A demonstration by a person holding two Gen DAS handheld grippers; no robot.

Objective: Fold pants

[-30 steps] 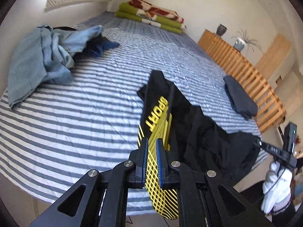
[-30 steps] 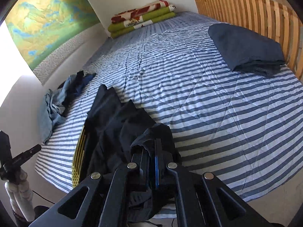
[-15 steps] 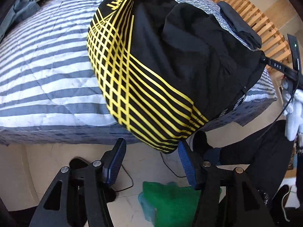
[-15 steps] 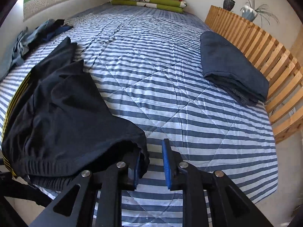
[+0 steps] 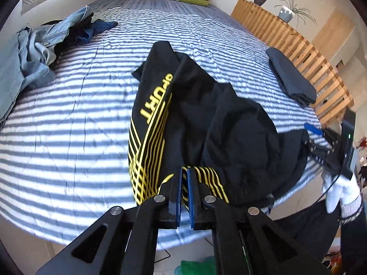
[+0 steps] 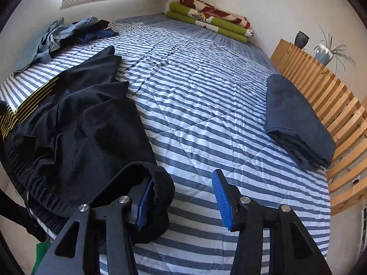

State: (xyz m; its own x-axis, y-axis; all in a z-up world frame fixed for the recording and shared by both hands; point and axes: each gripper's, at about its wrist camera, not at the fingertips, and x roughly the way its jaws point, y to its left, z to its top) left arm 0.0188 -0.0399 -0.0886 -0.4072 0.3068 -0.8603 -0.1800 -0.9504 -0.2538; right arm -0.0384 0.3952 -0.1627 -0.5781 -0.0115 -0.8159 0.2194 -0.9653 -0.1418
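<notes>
Black pants (image 5: pixel 206 114) with yellow stripes and a "SPORT" print lie crumpled at the near edge of the striped bed (image 5: pixel 57 137). My left gripper (image 5: pixel 184 171) is shut on the yellow-striped part at the bed's edge. My right gripper (image 6: pixel 183 183) is open. The black waistband end (image 6: pixel 158 183) drapes over its left finger (image 6: pixel 143 202), while its right finger hangs free above the quilt. In the right wrist view the pants (image 6: pixel 80 126) spread to the left. The left wrist view shows the right gripper (image 5: pixel 321 137) at the pants' right end, held by a white-gloved hand (image 5: pixel 341 190).
A heap of denim clothes (image 5: pixel 34 52) lies at the bed's far left. A folded dark blue garment (image 6: pixel 296 119) rests beside the wooden slatted rail (image 6: pixel 332 105). Folded green and red blankets (image 6: pixel 213 20) sit at the far end. Something green (image 5: pixel 197 268) lies on the floor.
My left gripper opened below the bed edge, then rose and shut on the yellow-striped part again. My right gripper, shut on the waistband before, has opened wide.
</notes>
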